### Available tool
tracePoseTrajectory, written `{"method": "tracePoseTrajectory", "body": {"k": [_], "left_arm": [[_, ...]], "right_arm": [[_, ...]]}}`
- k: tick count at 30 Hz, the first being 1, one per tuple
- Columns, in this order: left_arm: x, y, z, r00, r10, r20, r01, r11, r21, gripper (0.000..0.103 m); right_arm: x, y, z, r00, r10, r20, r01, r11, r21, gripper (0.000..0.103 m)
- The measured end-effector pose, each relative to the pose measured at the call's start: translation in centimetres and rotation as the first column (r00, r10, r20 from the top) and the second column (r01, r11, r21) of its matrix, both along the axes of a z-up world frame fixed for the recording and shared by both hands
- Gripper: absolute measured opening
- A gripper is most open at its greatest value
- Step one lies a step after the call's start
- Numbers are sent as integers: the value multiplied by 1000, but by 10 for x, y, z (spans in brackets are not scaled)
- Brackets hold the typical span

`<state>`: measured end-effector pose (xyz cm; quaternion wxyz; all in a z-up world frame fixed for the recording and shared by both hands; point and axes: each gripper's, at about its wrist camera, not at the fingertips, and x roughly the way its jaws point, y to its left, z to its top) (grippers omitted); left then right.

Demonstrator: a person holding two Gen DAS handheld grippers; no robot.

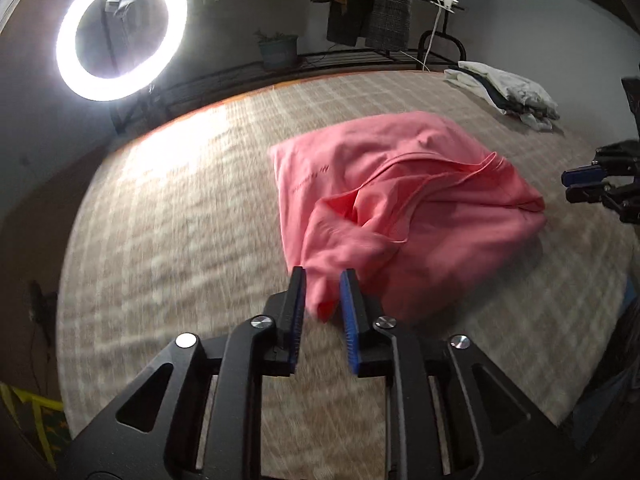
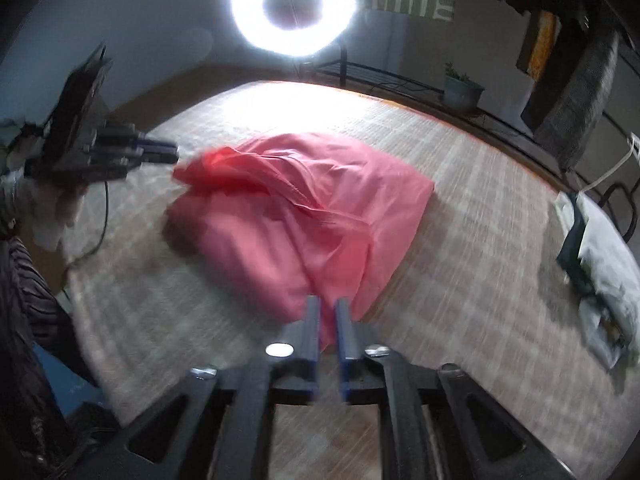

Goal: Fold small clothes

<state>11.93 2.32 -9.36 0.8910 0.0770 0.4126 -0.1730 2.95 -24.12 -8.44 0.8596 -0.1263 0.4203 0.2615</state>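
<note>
A pink garment (image 1: 400, 184) lies loosely folded and rumpled on the beige checked cover (image 1: 180, 220). In the left wrist view my left gripper (image 1: 322, 276) stands at the garment's near corner. Its jaws are a little apart, and the pink corner shows in the gap without being pinched. In the right wrist view my right gripper (image 2: 328, 300) is open a little at the opposite edge of the garment (image 2: 288, 208), with a strip of cloth showing between its fingers. Seen from the left wrist, the right gripper (image 1: 566, 186) sits just clear of the cloth's edge. The left gripper (image 2: 176, 152) sits beside the far corner.
A pile of white and dark clothes (image 1: 508, 88) (image 2: 600, 268) lies at the cover's far side. A bright ring light (image 1: 120, 32) stands beyond the edge, next to a black rack with a potted plant (image 1: 278, 50). A person's dark striped sleeve (image 2: 24, 280) is at the left.
</note>
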Motion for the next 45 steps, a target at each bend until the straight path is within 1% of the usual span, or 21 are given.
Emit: {"method": "tracePoseTrajectory", "body": {"k": [1,3,6,7,8,10,13,16,18,19,20,22,29,32,35,37,39,40,41,43,45], "left_arm": [[0,8,0,999,33,-30,-34,998,-50,19],[1,23,3,993,91,-73,-100,987,-127,20],[5,41,3,976,166,-143,-200,942,-270,22],[6,40,4,975,170,-146,-207,932,-298,23],[7,35,5,978,159,-135,-193,936,-295,27],[2,11,8,992,96,-81,-112,967,-227,36],[-4,-24,2,1000,1,-28,-4,996,-93,49],[3,-44,-13,1000,-12,-5,12,1000,19,49],[10,-50,-22,1000,1,-1,-1,998,70,39],[14,-50,-26,1000,14,2,-14,996,89,16],[18,-50,-28,1000,24,-3,-24,995,99,2],[21,-46,-26,999,32,-1,-32,997,68,2],[-11,-35,5,996,-43,74,41,999,36,2],[-24,-36,-10,996,-93,5,93,994,54,2],[-38,-36,-18,994,-106,-14,106,988,109,5],[-43,-24,-11,997,-79,-14,80,995,66,6],[-39,-3,-2,1000,-11,-27,10,1000,-15,10],[-33,11,-1,998,46,-53,-50,996,-75,20],[-26,23,-1,991,102,-85,-112,986,-123,29],[-12,46,-9,965,198,-171,-234,946,-223,31],[1,62,-21,931,236,-278,-320,896,-309,33]], "right_arm": [[1,-3,0,1000,-15,-2,15,1000,14,28],[5,-10,2,998,-58,-23,59,995,75,30],[10,-16,5,996,-85,-35,89,985,148,31],[11,-13,5,996,-81,-23,84,987,140,37],[14,-7,4,998,-65,-16,67,989,129,49],[17,7,-2,999,-46,-6,47,994,101,60],[25,26,-14,999,-40,1,40,999,26,60],[39,34,-26,998,-55,-27,55,998,10,59],[44,37,-31,998,-51,-43,51,999,18,44],[46,41,-34,998,-40,-45,40,999,4,24],[45,43,-36,999,-36,-37,35,999,-10,15],[42,46,-36,1000,-26,-13,26,999,-33,0],[5,33,-1,981,-11,192,34,993,-115,0],[-16,39,-10,973,58,223,-3,971,-240,0],[-32,40,-23,978,123,166,-69,952,-297,1],[-41,31,-18,984,133,121,-100,964,-246,9],[-45,17,-6,990,97,102,-83,987,-136,25],[-39,5,1,996,32,78,-28,999,-45,36],[-33,-6,4,999,-28,46,27,999,25,41],[-12,-31,2,986,-157,-60,165,974,158,42],[0,-43,-6,962,-224,-158,258,937,238,45]]}}
